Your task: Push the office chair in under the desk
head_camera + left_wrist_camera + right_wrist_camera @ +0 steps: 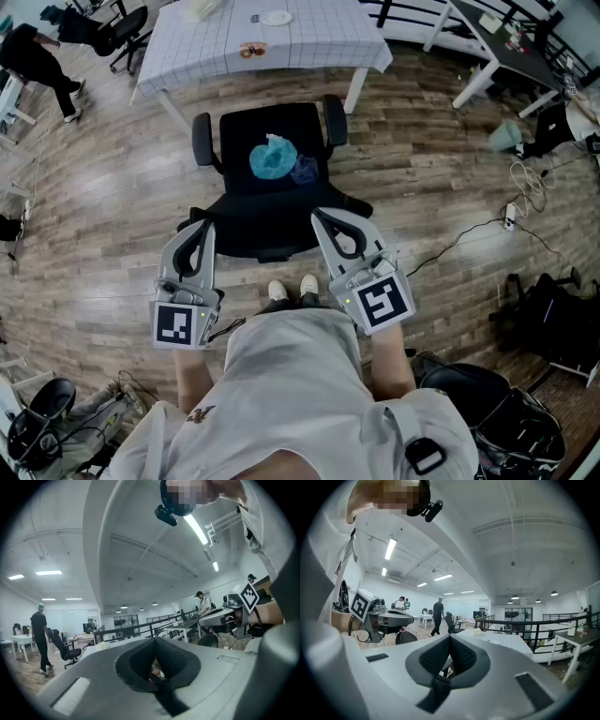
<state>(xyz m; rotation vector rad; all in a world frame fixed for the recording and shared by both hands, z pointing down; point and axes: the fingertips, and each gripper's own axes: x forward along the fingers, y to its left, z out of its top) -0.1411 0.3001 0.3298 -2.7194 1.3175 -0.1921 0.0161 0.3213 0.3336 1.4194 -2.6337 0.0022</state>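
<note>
In the head view a black office chair stands just in front of me, its seat facing a desk with a white checked cloth. A crumpled light-blue cloth lies on the seat. My left gripper is shut at the left end of the backrest's top edge. The right gripper, also shut, sits over the backrest's right part. Whether either touches the backrest I cannot tell. In the gripper views both pairs of jaws, left and right, are pressed together with nothing between them.
The chair's armrests stick out to both sides near the desk legs. Cables and a power strip lie on the wood floor to the right, with black bags beyond. A person walks at the far left. Another chair stands at lower right.
</note>
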